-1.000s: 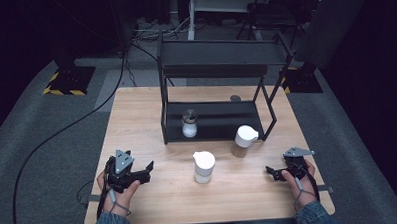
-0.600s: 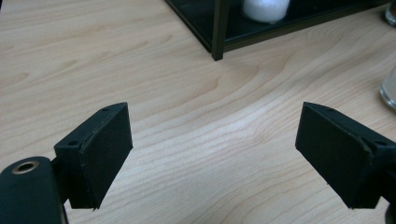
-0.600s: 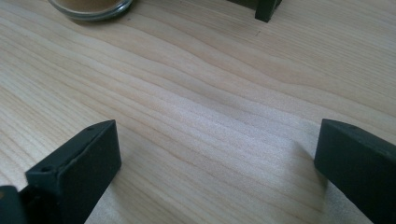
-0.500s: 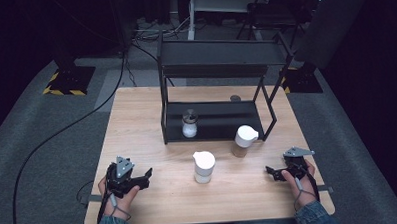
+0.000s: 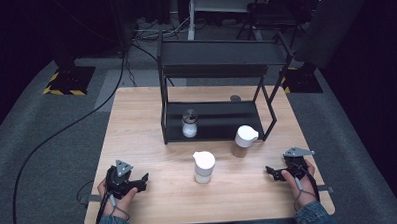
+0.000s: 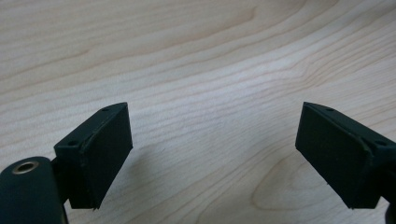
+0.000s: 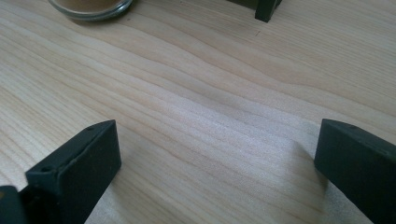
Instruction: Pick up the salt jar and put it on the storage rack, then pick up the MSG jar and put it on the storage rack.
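Jars stand between two resting hands: a white-lidded jar (image 5: 204, 167) sits mid-tabletop (image 5: 137, 124), another lidded jar (image 5: 244, 140) at its two o'clock beside the black rack (image 5: 220, 66), where a small shaker (image 5: 189, 125) occupies the lower shelf. Left tongs (image 5: 145, 178), at the first jar's eight o'clock, gape wide and empty; right tongs (image 5: 268, 170), at its four o'clock, likewise hold nothing.

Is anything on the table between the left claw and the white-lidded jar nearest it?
Nothing visible. In the high view bare tabletop lies between the left claw and the white-lidded jar. The left gripper view shows its open jaws over plain wood. The second lidded jar and the rack stand farther back.
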Motion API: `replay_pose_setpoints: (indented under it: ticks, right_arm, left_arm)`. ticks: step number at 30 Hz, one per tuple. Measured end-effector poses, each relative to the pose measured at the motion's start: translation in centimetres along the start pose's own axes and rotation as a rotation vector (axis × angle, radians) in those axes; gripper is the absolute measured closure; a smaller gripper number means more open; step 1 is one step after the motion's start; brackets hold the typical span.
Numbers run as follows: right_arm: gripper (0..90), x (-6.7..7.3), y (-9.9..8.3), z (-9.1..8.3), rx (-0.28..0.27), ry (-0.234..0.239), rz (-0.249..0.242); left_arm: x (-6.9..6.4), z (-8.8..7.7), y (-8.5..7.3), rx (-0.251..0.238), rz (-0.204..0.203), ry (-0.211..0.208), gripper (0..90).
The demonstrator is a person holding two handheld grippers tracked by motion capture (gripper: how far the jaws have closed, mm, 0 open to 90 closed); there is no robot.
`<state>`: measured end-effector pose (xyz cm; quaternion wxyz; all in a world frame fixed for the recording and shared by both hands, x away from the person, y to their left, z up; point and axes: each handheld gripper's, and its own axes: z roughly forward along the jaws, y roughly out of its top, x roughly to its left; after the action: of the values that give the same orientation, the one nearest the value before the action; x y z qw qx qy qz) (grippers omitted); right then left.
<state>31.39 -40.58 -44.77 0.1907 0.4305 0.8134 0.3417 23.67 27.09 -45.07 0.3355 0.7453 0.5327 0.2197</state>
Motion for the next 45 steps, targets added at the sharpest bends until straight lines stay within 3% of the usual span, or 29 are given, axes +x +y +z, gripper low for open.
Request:
replay_pose_setpoints:
  ticks: [4, 38, 45]
  right_arm:
    - [0.2, 0.02, -0.01, 0.00, 0.000, -0.001, 0.001]
    - [0.5, 0.20, 0.05, -0.04, 0.002, -0.009, 0.016]
    - [2.6, 0.13, 0.47, -0.85, 0.004, -0.018, 0.034]
  left_arm:
    - [-0.11, 0.25, 0.44, 0.035, 0.007, 0.012, 10.0]
    - [-0.03, 0.48, 0.68, 0.043, 0.010, 0.007, 6.5]
    - [-0.03, 0.48, 0.68, 0.043, 0.010, 0.007, 6.5]
